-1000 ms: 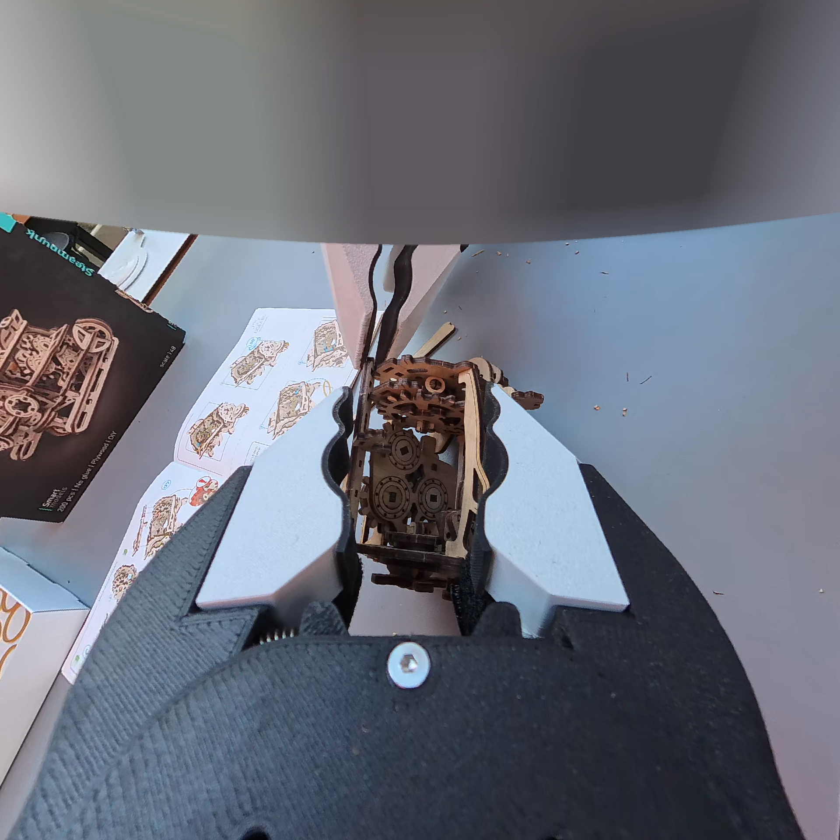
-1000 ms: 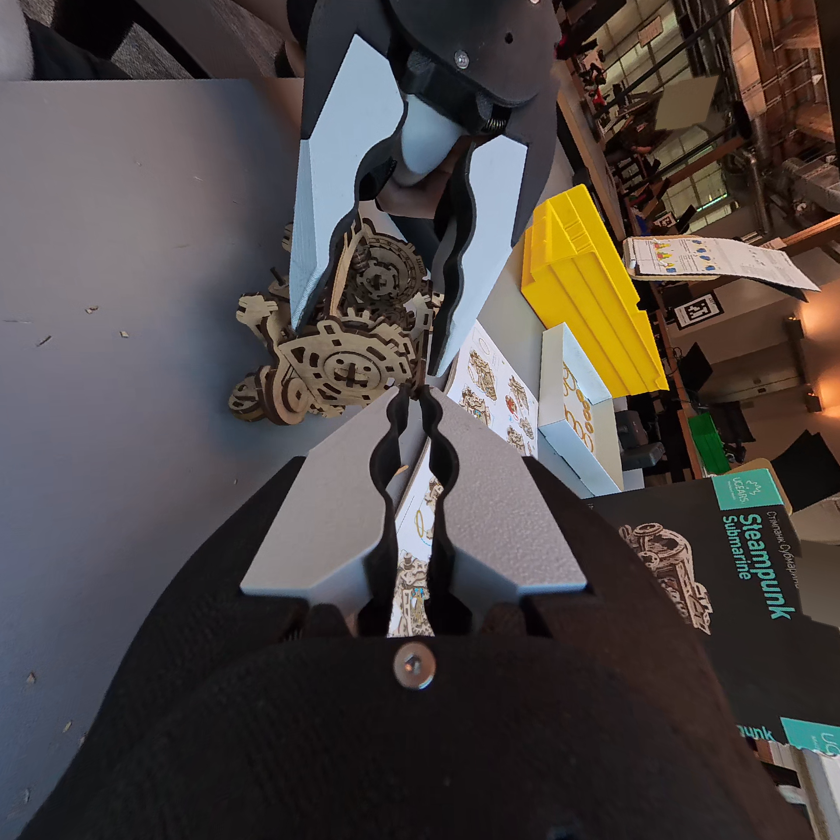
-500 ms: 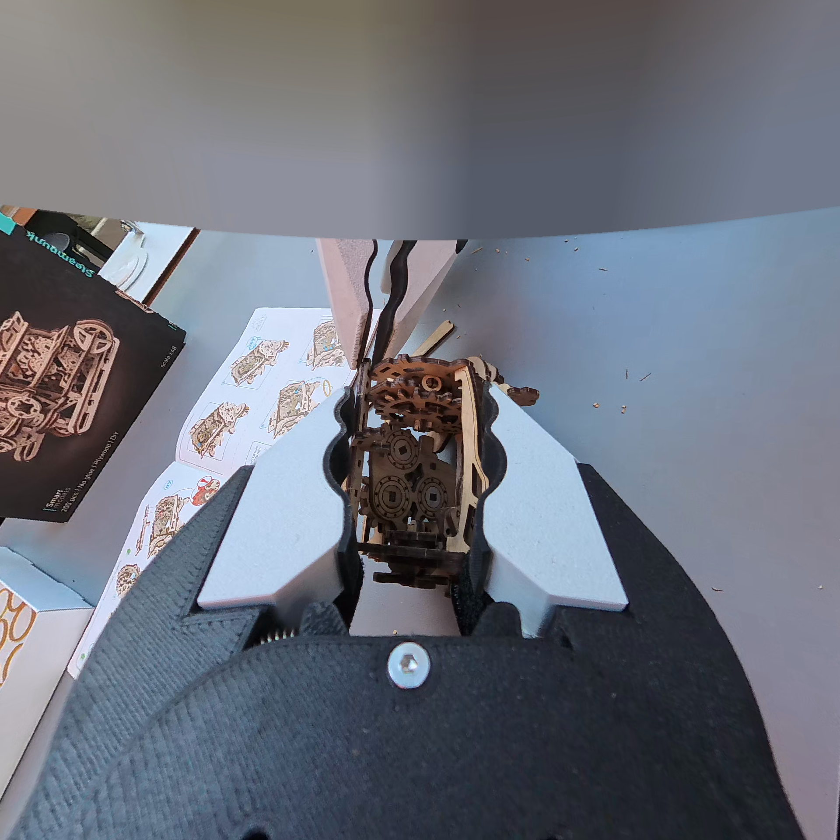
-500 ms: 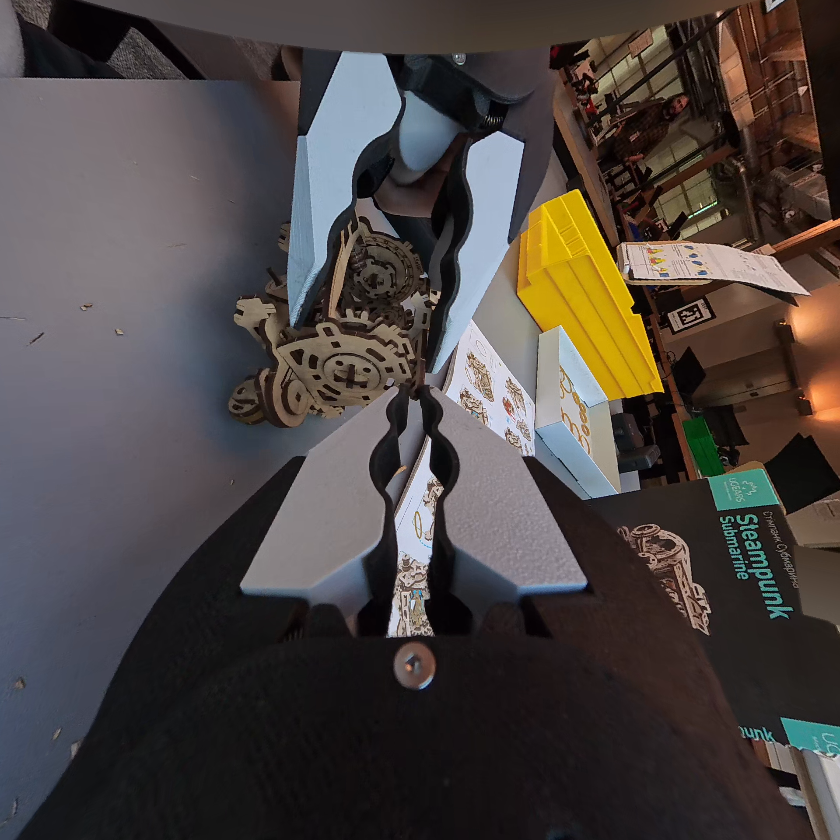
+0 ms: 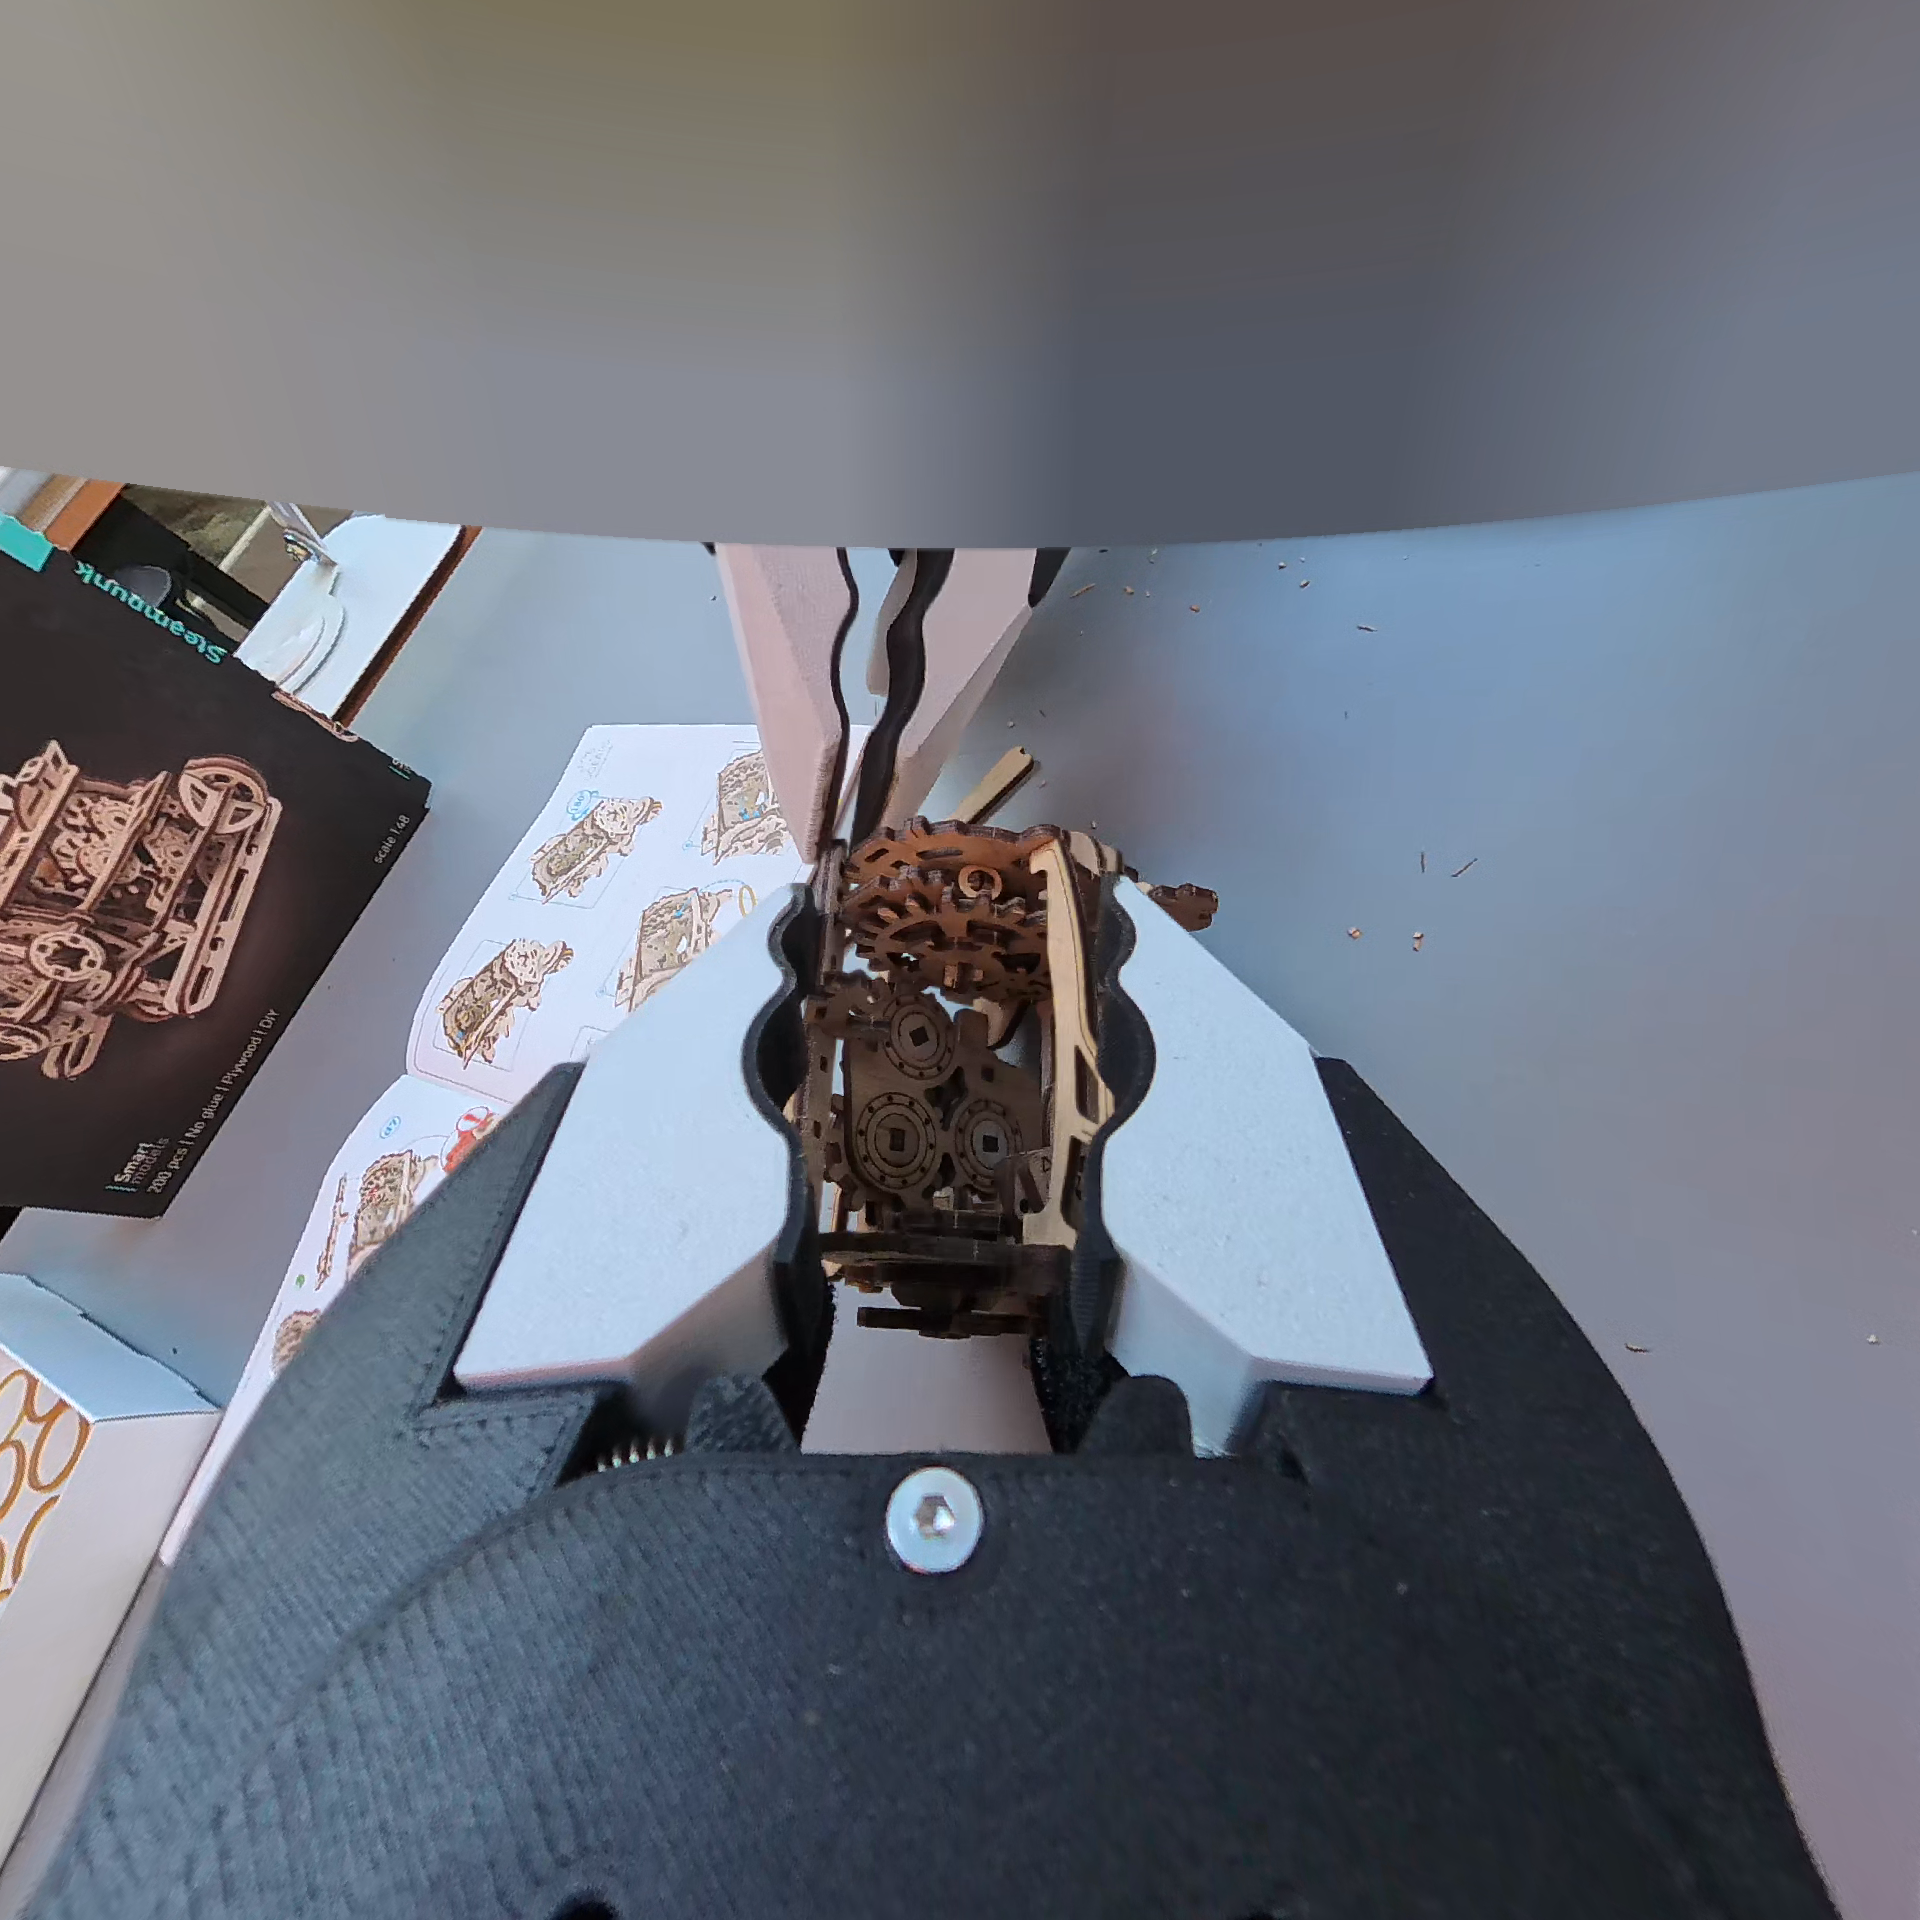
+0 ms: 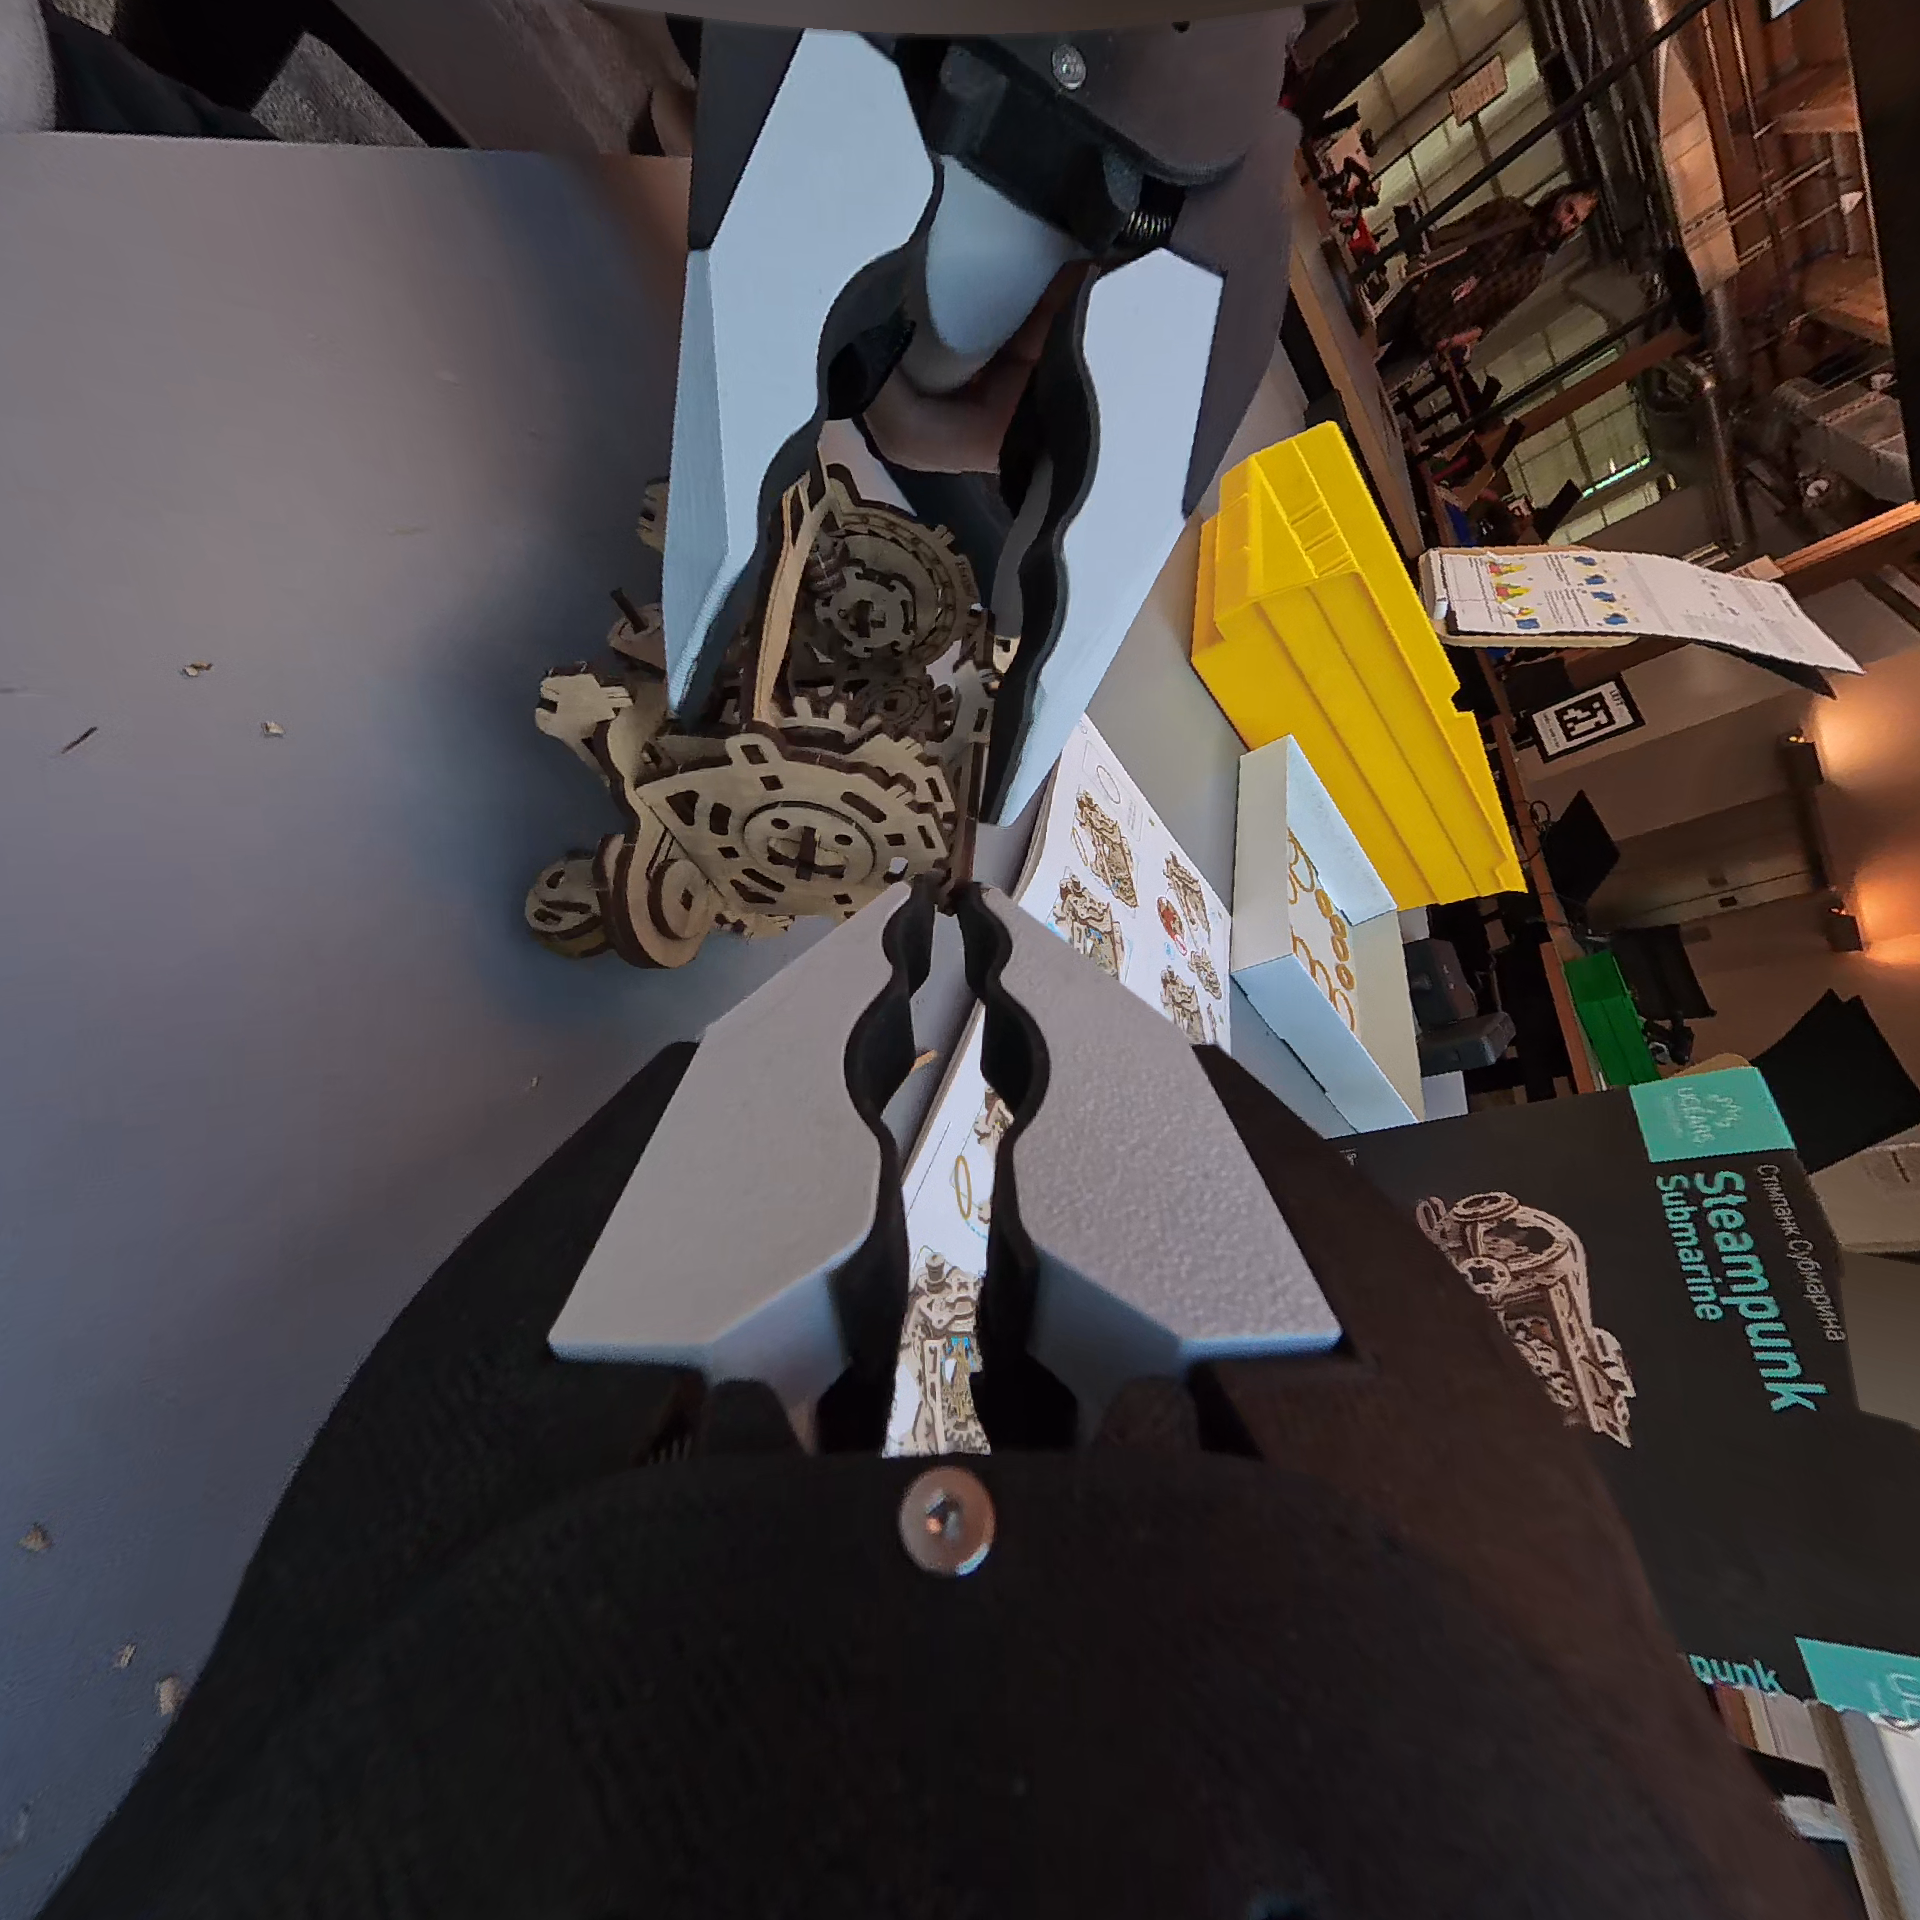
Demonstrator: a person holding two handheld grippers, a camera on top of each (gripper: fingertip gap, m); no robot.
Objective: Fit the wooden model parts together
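Note:
A half-built wooden gear model (image 5: 935,1091) sits between the fingers of my left gripper (image 5: 961,899), which is shut on its two side walls just above the grey table (image 5: 1507,831). In the right wrist view the model (image 6: 790,842) shows its round front plate, with the left gripper (image 6: 842,758) coming from above. My right gripper (image 6: 940,894) is pinched shut at its tips on a thin dark wooden edge at the model's side. In the left wrist view the right gripper (image 5: 836,831) meets the model's far left corner.
An instruction booklet (image 5: 603,894) lies on the table to the left of the model. A black kit box (image 5: 135,883) and a white box (image 5: 62,1455) lie further left. A yellow bin (image 6: 1340,665) stands behind them. A loose wooden stick (image 5: 997,779) and wood chips lie near the model. Only a small space, under 4 cm, lies between the two pairs of fingers.
Almost nothing. Both grippers keep their hold; the model and left gripper have shifted very slightly in the right wrist view.

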